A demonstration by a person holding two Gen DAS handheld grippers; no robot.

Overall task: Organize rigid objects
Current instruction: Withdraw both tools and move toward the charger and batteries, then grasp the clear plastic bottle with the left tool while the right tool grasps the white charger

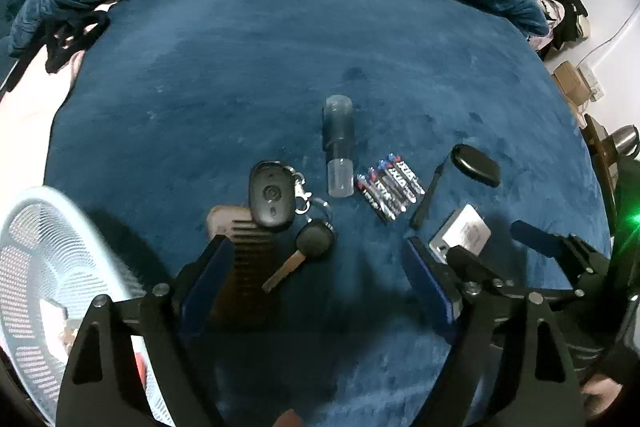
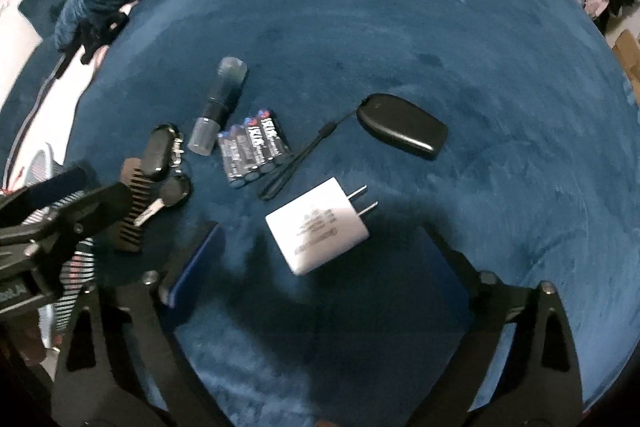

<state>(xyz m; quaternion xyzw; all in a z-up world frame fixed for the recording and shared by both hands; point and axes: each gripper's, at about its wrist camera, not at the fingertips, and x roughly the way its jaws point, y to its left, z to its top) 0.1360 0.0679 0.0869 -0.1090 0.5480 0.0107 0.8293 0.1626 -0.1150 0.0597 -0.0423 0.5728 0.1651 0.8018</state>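
Between the spread blue-padded fingers of the left gripper (image 1: 316, 267) lie one dark comb (image 1: 244, 259) and one car key (image 1: 306, 247), the key ringed to one oval black fob (image 1: 271, 195) that rests on the comb's top. Its jaws stand wide apart, holding nothing. To the right, the right gripper (image 2: 320, 251) is likewise spread and empty, with one white wall charger (image 2: 318, 230) lying flat between its fingers, two prongs pointing up and right. Beyond these sit one pack of four batteries (image 2: 253, 149), one clear-capped tube (image 2: 218, 107) lying on its side just left of the pack, and one black oval case (image 2: 402, 131) with a wrist strap (image 2: 296, 163) trailing toward the charger. All of it rests on a blue plush blanket (image 1: 280, 59), rumpled into folds along the far edge. One white mesh basket (image 1: 44, 267) stands at the blanket's left edge, beside the left gripper. A heap of dark clothes (image 1: 556, 7) lies against the pale wall at far right.
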